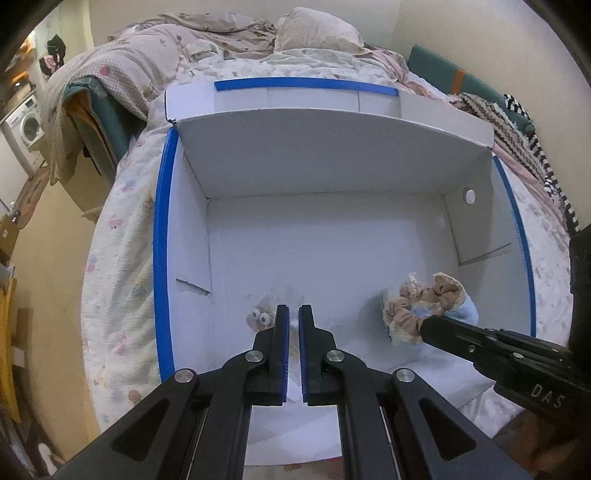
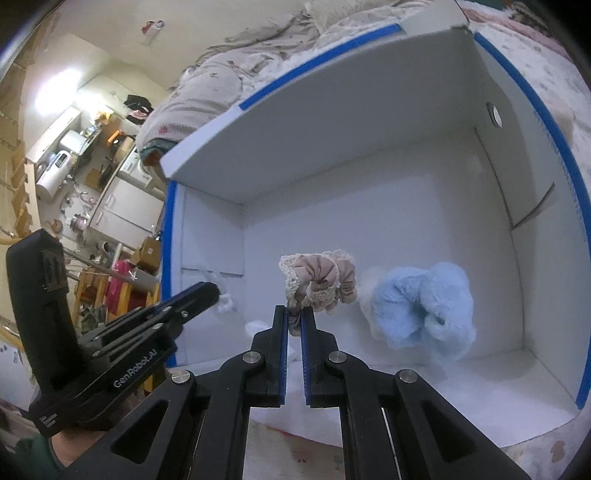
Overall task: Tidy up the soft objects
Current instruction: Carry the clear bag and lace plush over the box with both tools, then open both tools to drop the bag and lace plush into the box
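Note:
A white cardboard box (image 1: 160, 240) with blue-taped edges lies open on a bed. My left gripper (image 1: 294, 308) reaches down into it. It is shut on a clear packet (image 1: 286, 295) that holds a small toy with googly eyes (image 1: 259, 318). My right gripper (image 2: 294, 310) is shut on a beige scrunchie with lace trim (image 2: 319, 280), which hangs just above the box floor. A fluffy light-blue scrunchie (image 2: 424, 310) lies on the floor to its right. The left wrist view shows the right gripper (image 1: 430, 323) with the beige scrunchie (image 1: 424, 295) at the box's right side.
The far box flap (image 1: 332, 147) stands raised, and the side wall (image 1: 476, 221) has a round hole. Crumpled quilts and a pillow (image 1: 317, 31) cover the bed beyond. A striped knit (image 1: 517, 125) lies to the right. A washing machine (image 1: 27, 127) stands far left.

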Demonstrator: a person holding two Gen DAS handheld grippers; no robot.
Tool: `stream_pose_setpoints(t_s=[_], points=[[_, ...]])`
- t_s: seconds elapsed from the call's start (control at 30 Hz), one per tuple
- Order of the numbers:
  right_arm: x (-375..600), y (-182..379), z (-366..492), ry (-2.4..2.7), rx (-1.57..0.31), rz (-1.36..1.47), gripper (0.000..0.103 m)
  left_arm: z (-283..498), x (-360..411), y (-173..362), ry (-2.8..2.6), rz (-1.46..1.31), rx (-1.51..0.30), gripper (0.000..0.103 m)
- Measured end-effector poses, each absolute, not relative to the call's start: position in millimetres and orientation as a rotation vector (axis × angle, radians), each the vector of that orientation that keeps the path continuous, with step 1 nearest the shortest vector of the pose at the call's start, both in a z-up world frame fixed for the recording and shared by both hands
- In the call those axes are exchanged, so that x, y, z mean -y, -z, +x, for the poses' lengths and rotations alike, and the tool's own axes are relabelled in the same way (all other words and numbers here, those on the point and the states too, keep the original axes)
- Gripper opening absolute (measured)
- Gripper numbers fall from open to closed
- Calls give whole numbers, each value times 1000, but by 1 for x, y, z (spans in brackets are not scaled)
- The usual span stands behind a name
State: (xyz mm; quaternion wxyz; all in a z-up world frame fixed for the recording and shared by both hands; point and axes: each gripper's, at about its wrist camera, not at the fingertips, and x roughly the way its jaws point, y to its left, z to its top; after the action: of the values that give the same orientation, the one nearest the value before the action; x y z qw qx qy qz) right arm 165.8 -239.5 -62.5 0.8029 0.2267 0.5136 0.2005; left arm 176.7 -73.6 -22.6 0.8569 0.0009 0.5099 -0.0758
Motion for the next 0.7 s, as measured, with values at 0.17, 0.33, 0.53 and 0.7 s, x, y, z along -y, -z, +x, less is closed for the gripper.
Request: stream_pose_setpoints(t_s=[0.17, 0.33, 0.53, 0.7], points=[[244, 67, 168, -414, -1117, 485, 9, 179, 75, 28, 147, 11, -1083, 5], [246, 68, 167, -403, -1126, 488, 9, 180, 76, 31, 146, 3, -1089, 5], [242, 67, 170, -401, -1126, 504, 9, 179, 75, 35, 142, 8, -1093, 5], [245, 67, 172, -390, -1121, 519, 11, 180, 73, 37, 135, 4, -1107, 6]])
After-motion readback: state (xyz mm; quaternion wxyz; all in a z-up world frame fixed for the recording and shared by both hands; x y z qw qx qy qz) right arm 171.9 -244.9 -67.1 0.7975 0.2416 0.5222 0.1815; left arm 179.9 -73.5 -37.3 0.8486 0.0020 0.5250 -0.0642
